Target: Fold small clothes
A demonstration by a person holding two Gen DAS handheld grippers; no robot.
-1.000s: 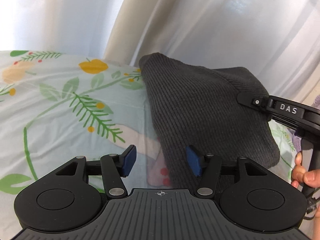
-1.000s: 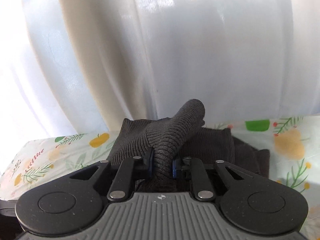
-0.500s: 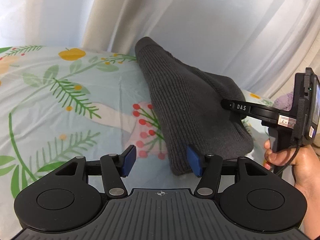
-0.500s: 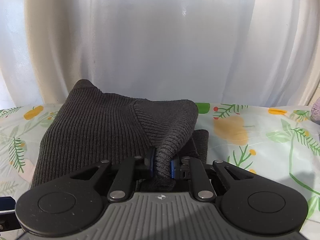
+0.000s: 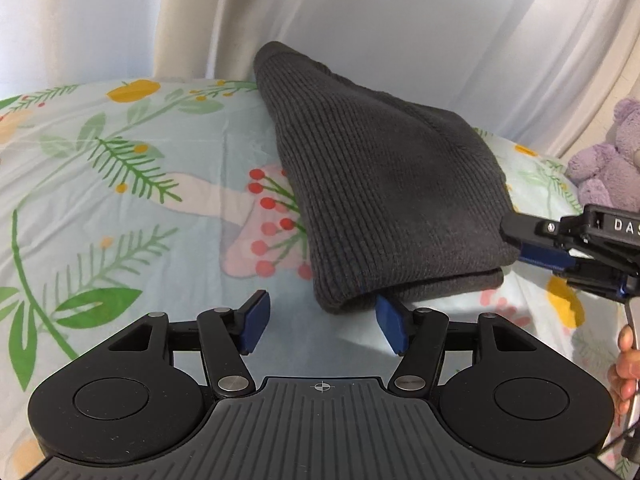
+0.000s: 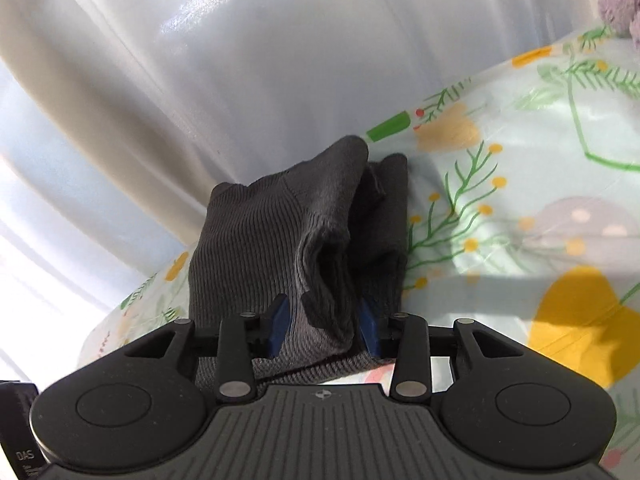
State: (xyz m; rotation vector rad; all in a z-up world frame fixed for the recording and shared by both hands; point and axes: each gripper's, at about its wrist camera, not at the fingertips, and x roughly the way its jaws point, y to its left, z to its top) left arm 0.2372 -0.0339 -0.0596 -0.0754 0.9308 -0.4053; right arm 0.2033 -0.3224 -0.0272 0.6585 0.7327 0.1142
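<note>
A dark grey ribbed knit garment [image 5: 384, 200] lies folded on the floral bedsheet [image 5: 120, 208]. My left gripper [image 5: 324, 326] is open and empty at the garment's near corner, its right pad just under the fold's edge. My right gripper [image 6: 322, 326] has its jaws partly apart with the garment's [image 6: 280, 240] edge still between the blue pads. In the left wrist view the right gripper [image 5: 532, 244] sits at the garment's right edge, low on the sheet.
White curtains [image 5: 400, 20] hang close behind the bed. A purple plush bear [image 5: 608, 160] sits at the far right of the bed. The person's hand [image 5: 628, 360] holds the right gripper's handle.
The right gripper has lowered the held edge onto the garment, finishing a fold, and its jaws have widened. The left gripper has drawn back a little and stayed open.
</note>
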